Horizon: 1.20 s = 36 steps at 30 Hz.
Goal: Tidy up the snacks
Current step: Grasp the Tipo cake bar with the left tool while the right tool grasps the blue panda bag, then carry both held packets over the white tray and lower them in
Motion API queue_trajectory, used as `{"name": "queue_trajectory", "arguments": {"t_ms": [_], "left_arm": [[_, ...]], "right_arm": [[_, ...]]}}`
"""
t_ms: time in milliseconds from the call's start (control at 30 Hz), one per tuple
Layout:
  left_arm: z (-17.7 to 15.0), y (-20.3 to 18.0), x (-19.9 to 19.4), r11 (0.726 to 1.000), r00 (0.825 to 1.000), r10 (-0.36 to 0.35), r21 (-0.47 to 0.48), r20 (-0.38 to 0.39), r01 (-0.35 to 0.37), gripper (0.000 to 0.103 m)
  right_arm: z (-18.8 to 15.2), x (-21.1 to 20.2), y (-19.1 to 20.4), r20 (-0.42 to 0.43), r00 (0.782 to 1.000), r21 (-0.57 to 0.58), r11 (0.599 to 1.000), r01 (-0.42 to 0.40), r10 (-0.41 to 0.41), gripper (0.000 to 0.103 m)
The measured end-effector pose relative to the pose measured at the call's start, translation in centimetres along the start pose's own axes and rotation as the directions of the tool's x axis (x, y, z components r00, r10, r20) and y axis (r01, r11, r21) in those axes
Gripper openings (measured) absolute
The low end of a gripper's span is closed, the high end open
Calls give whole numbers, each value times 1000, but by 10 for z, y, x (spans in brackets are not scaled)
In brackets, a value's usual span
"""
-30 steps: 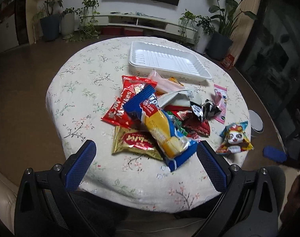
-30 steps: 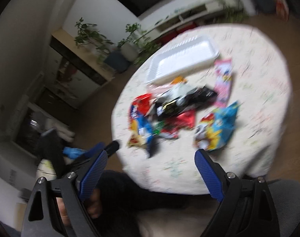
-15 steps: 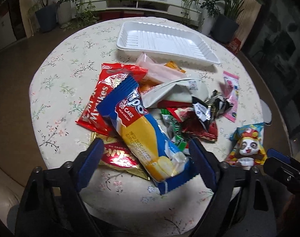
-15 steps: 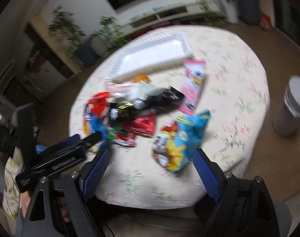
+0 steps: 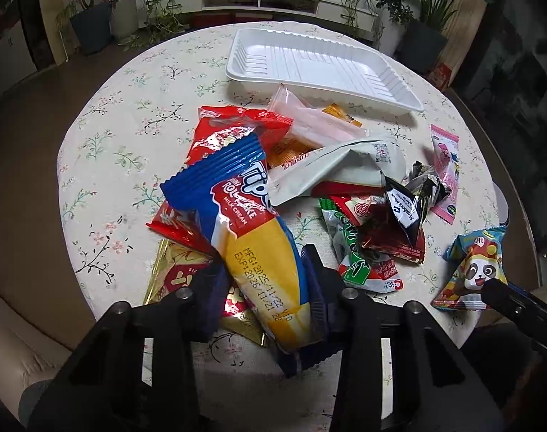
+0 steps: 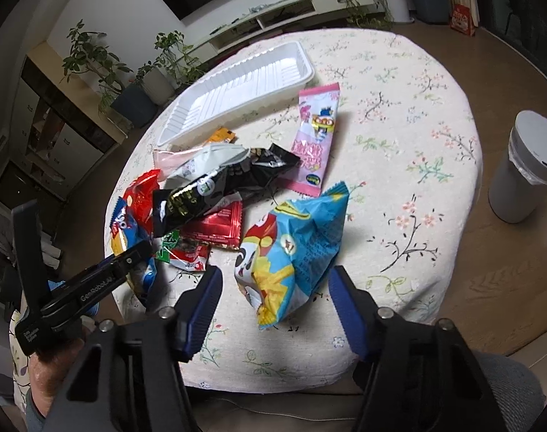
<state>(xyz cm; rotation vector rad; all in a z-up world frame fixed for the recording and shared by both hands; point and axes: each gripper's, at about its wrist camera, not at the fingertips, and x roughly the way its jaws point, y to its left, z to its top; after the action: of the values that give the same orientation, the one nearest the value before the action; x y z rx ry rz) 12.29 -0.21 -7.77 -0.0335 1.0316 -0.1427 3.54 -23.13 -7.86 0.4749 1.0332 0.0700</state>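
Observation:
A blue and yellow roll cake packet (image 5: 244, 223) lies on top of the snack heap on the round flowered table (image 5: 122, 136). My left gripper (image 5: 264, 284) is closing on the packet's near end, and both pads press its sides. The left gripper (image 6: 93, 280) also shows in the right wrist view. A light blue panda snack bag (image 6: 298, 241) lies near the table's front edge. My right gripper (image 6: 275, 306) straddles its near end with closing jaws, and there are gaps on both sides. A white tray (image 5: 392, 82) stands empty at the back.
The heap holds a red packet (image 5: 237, 122), a gold packet (image 5: 179, 273), a black packet (image 6: 201, 194), a grey-white pouch (image 5: 338, 165) and a pink stick packet (image 6: 316, 136). A white cylindrical bin (image 6: 525, 172) stands on the floor to the right. Potted plants and a low shelf line the far wall.
My left gripper came down and forward over the roll cake packet, and its jaws narrowed onto it. My right gripper dropped toward the panda bag, and its jaws narrowed.

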Motion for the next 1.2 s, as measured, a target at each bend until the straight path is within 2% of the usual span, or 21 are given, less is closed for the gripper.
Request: {"name": "queue_trajectory", "arguments": {"t_ms": [67, 200, 433, 567, 633, 700, 800, 1033, 1200], "left_arm": [[-1, 3, -1, 1000, 1000, -9, -2, 6, 9, 30], [-3, 6, -3, 999, 999, -34, 5, 10, 34, 29], [-7, 7, -5, 996, 996, -84, 24, 15, 84, 27], [-6, 11, -6, 994, 994, -112, 15, 21, 111, 26], [-7, 14, -8, 993, 992, -121, 11, 22, 121, 26], [-7, 16, -9, 991, 991, -132, 8, 22, 132, 26], [-8, 18, -12, 989, 989, -149, 5, 25, 149, 26], [-8, 26, -29, 980, 979, -197, -11, 50, 198, 26], [-2, 29, -43, 966, 965, -253, -28, 65, 255, 26]], "right_arm": [[0, 3, -4, -14, 1000, 34, 999, -18, 18, 65], [5, 5, -11, -11, 999, 84, 996, -29, 30, 65], [14, 18, -7, -40, 999, 90, 996, -26, 30, 66], [13, 27, -11, -55, 996, 112, 992, -58, 65, 58], [13, 27, -13, -50, 995, 117, 990, -77, 83, 49], [13, 27, -14, -50, 993, 116, 988, -101, 107, 44], [12, 25, -10, -42, 992, 102, 988, -117, 122, 40], [12, 7, -12, 30, 984, 110, 978, -177, 174, 39], [17, -8, -10, 72, 976, 90, 973, -211, 205, 39]]}}
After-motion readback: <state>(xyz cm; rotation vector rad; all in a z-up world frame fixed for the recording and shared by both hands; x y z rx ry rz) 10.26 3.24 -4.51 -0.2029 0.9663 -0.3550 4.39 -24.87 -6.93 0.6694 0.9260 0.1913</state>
